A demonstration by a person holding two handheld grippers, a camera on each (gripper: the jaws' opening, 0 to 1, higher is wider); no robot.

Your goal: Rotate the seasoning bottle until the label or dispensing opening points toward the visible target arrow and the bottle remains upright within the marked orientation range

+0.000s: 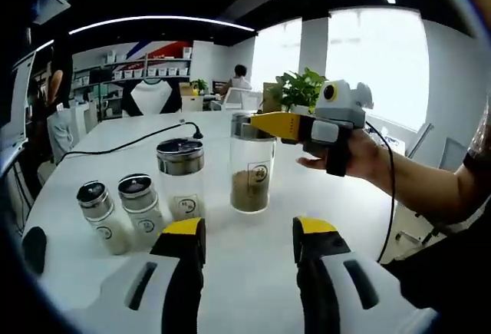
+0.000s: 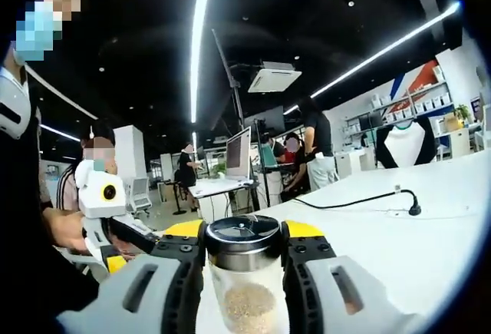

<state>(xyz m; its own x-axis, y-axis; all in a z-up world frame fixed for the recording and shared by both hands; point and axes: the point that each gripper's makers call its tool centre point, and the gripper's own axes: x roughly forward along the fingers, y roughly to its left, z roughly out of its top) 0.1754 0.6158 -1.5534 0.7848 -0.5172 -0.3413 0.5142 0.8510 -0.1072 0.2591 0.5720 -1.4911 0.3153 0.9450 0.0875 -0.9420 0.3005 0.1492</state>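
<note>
The seasoning bottle (image 1: 251,174) is a tall clear jar with brown powder at its bottom and a steel lid. It stands upright on the white table (image 1: 230,257). My right gripper (image 1: 258,124) comes in from the right, held by a hand, and is shut on the lid. In the right gripper view both yellow-tipped jaws press the lid (image 2: 245,236) from either side, with the powder (image 2: 247,303) below. My left gripper (image 1: 249,230) is open and low over the table in front of the bottle, with nothing between its fingers. It appears again as the left gripper (image 2: 116,256) at the left.
A wider glass jar with a steel lid (image 1: 181,174) stands just left of the bottle. Two small shakers (image 1: 100,213) (image 1: 142,200) stand further left. A black cable (image 1: 130,143) runs across the far table. A potted plant (image 1: 298,88) stands behind, and people sit at desks (image 2: 222,188).
</note>
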